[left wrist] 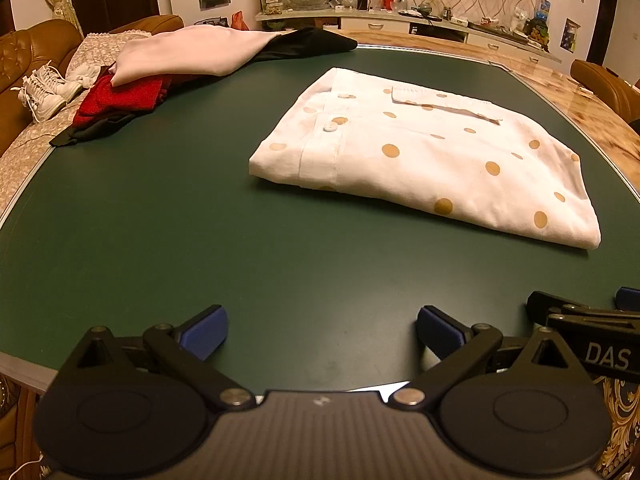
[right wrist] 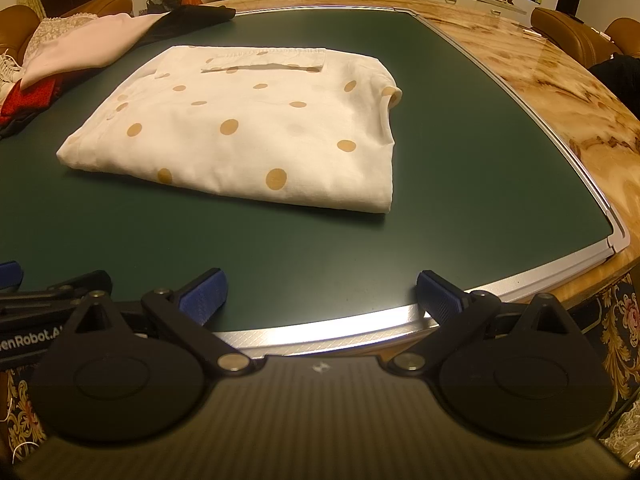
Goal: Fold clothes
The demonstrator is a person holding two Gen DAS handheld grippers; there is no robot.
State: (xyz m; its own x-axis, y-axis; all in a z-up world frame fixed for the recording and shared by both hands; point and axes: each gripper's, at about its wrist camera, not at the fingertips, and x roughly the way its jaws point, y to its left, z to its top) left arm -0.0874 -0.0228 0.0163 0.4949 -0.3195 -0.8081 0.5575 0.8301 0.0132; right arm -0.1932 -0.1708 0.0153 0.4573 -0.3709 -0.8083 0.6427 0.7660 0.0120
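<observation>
A white garment with tan polka dots (left wrist: 432, 160) lies folded into a flat rectangle on the green table mat (left wrist: 160, 220); it also shows in the right wrist view (right wrist: 248, 132). My left gripper (left wrist: 322, 330) is open and empty, near the mat's front edge, well short of the garment. My right gripper (right wrist: 320, 292) is open and empty, over the mat's front edge, also short of the garment. The right gripper's body shows at the right edge of the left wrist view (left wrist: 592, 332).
A pile of unfolded clothes sits at the mat's far left: a pink piece (left wrist: 188, 54), a red piece (left wrist: 120, 100) and a black piece (left wrist: 312, 42). A marble tabletop (right wrist: 560, 92) surrounds the mat. Brown sofas and white shoes (left wrist: 44, 90) stand left; a cluttered sideboard behind.
</observation>
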